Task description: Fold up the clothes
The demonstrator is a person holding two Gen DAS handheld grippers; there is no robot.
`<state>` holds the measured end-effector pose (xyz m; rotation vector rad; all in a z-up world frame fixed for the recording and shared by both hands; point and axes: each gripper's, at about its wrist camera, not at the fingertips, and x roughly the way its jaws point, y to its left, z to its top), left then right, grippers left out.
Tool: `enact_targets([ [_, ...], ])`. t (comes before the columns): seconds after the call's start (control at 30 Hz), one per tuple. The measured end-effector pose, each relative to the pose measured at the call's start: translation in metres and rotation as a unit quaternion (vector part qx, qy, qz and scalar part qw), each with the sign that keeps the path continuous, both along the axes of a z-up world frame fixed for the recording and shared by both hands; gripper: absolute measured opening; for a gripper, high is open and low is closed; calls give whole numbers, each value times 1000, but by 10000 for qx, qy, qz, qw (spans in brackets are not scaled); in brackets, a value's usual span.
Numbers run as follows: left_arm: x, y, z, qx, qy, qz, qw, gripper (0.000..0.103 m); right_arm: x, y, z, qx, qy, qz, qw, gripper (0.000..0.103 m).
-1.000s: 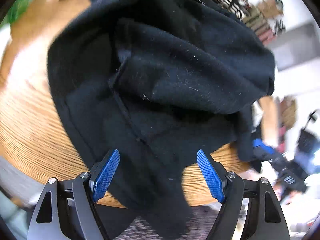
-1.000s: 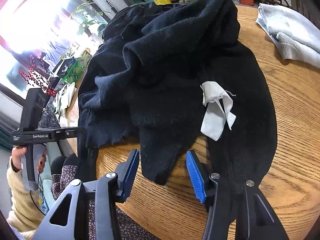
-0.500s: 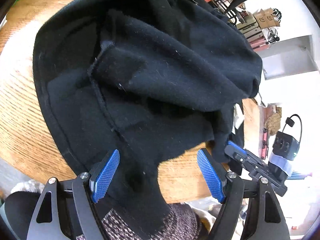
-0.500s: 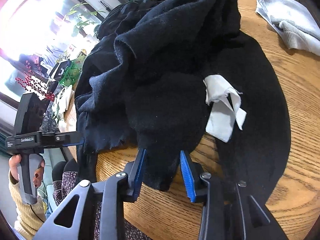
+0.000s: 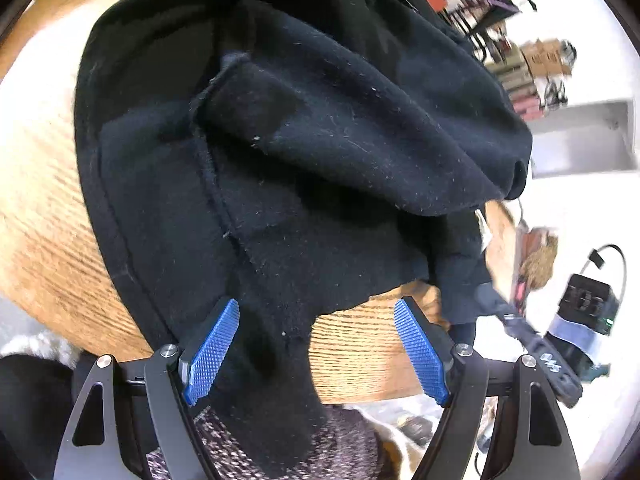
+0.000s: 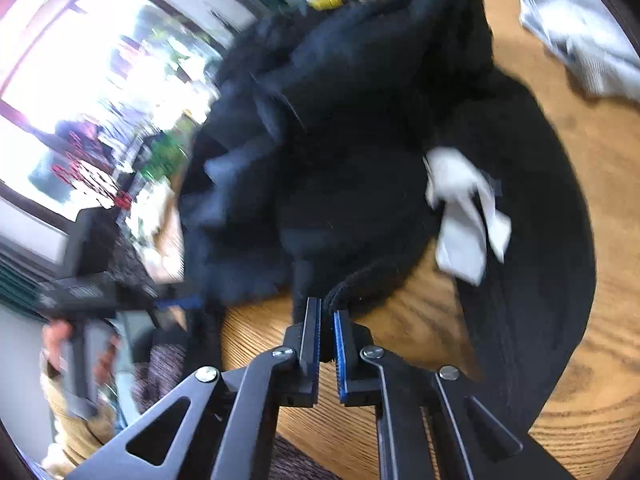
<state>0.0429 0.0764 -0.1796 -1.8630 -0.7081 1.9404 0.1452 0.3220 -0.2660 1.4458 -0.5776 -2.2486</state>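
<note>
A crumpled black garment [image 5: 320,140] lies heaped on the round wooden table [image 5: 360,356]. One flap of it hangs over the near edge. My left gripper [image 5: 316,304] is open at that edge; the flap drapes between its blue pads [image 5: 212,348] without being pressed. In the right wrist view the same garment [image 6: 360,120] shows a white label [image 6: 464,216]. My right gripper [image 6: 326,308] is closing, and its jaws pinch a rolled hem of the black garment just above the table [image 6: 400,320].
A grey garment [image 6: 580,52] lies at the table's far right. A person's hand [image 6: 56,340] holds the left gripper's handle [image 6: 100,292] off the table's left edge. A patterned lap [image 5: 280,440] sits below the near edge. Shelves and boxes [image 5: 540,60] stand beyond.
My right gripper's jaws have come together from wide apart onto the hem of the black garment, lifting it slightly. My left gripper stays open in the same place, rolled a little.
</note>
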Motion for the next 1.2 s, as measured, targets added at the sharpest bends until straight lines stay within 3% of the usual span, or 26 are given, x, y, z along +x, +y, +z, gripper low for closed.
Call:
enact_targets([
  [0.1,1,-5,-4,245,-113,454,9986,80,-6,-2,33,-20,403,1,9992,7],
  [0.2,-5,1,-4,177,-104,579,9981,80,-10,-9,53,109,631,63,9979,7],
  [0.27,-11,11,-1,-7,-71,423,9991,80,-12,-14,62,225,725,118,9970,7],
  [0.37,-26,28,6,-478,-20,-246,9986,75,-11,-13,60,348,727,119,9967,7],
  [0.4,-28,32,7,-715,27,-410,9966,53,-10,-12,58,388,726,118,9965,7],
  [0.43,-30,34,7,-946,57,-532,9941,21,-10,-12,57,429,724,117,9964,7],
  [0.47,-33,36,7,-1175,84,-649,9909,11,-9,-12,56,469,723,116,9962,7],
  [0.5,-35,37,7,-1404,111,-767,9871,10,-7,-10,54,498,721,116,9961,7],
  [0.63,-42,25,9,-1202,20,-781,9897,6,-1,-1,49,598,714,48,9956,7],
  [0.73,-46,10,22,-1288,233,-684,9890,5,2,12,50,683,741,-172,9948,7],
  [0.87,-41,-24,65,-1628,770,-556,9821,5,4,42,65,598,866,-588,9927,7],
  [1.07,29,-68,77,-2074,838,-904,9705,5,30,46,61,415,566,-434,9966,6],
  [1.2,52,-61,53,-2207,650,-1292,9646,5,77,34,37,589,413,-235,9971,5],
])
